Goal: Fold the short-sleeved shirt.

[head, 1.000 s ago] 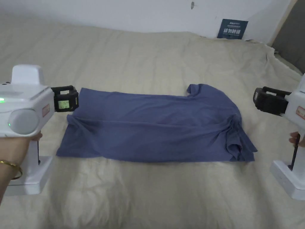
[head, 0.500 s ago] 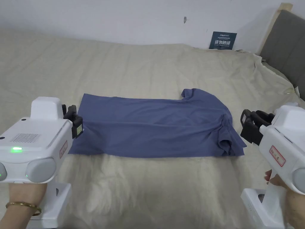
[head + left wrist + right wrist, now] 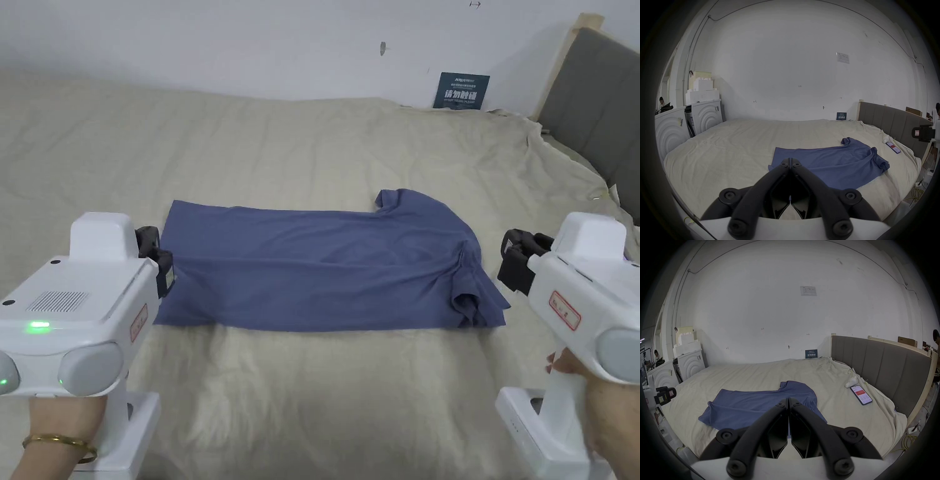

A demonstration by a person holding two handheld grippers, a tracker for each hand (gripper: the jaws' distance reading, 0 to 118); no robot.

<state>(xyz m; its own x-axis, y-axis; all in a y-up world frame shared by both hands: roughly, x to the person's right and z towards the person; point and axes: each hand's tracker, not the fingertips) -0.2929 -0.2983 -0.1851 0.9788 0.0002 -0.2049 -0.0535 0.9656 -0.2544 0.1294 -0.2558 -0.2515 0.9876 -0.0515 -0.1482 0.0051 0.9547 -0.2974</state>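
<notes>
Shirt (image 3: 325, 269) (soft blue knit, long rectangle) lies creased between left gripper (image 3: 790, 160) and right gripper (image 3: 788, 400), jaws clenched empty.

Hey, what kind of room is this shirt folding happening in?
Probably a mock bedroom in a workshop: a bed with an upholstered headboard, plus foam blocks stacked beside it.

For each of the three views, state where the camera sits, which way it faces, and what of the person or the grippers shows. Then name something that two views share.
Head view: on the head, looking down at the shirt on the bed; both grippers and hands show.
Left gripper view: behind the left gripper, facing the wall; jaws shut.
Right gripper view: behind the right gripper, facing wall and headboard; jaws shut.
Shared: both gripper views show the phone.
</notes>
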